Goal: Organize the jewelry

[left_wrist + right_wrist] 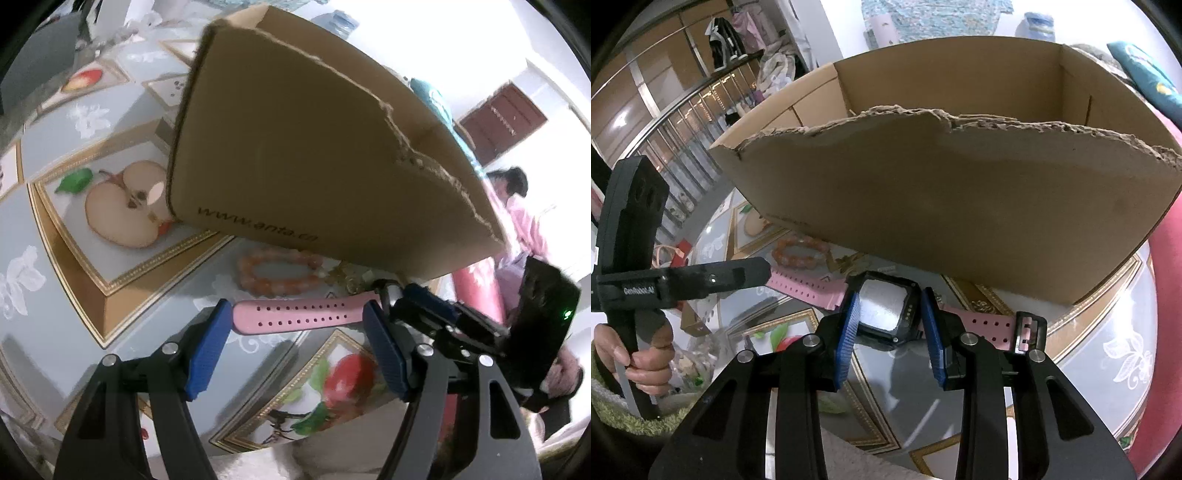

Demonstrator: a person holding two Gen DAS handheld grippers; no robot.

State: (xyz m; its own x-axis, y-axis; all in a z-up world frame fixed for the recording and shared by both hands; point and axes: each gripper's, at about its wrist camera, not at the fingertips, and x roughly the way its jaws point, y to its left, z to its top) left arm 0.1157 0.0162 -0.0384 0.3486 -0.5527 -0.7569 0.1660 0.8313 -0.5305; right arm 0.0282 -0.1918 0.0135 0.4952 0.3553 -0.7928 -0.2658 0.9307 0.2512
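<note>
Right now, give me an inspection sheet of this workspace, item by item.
Surface: glossy tabletop with fruit pictures.
Job's things: pink-strapped watch lies in front of the torn cardboard box; orange bead bracelet beside the strap.
Clutter: gold-coloured trinket, blurred, by the bracelet.
Grippers: right hand-held gripper shut on the watch case; left hand-held gripper open around the strap.
Cables: nothing seen.
Surroundings: glass-fronted cabinets, another person behind.

A lived-in home: a fruit-printed tablecloth (122, 206) covers the table, with clothes (733, 35) hung over wooden cabinets (657, 74) behind.
</note>
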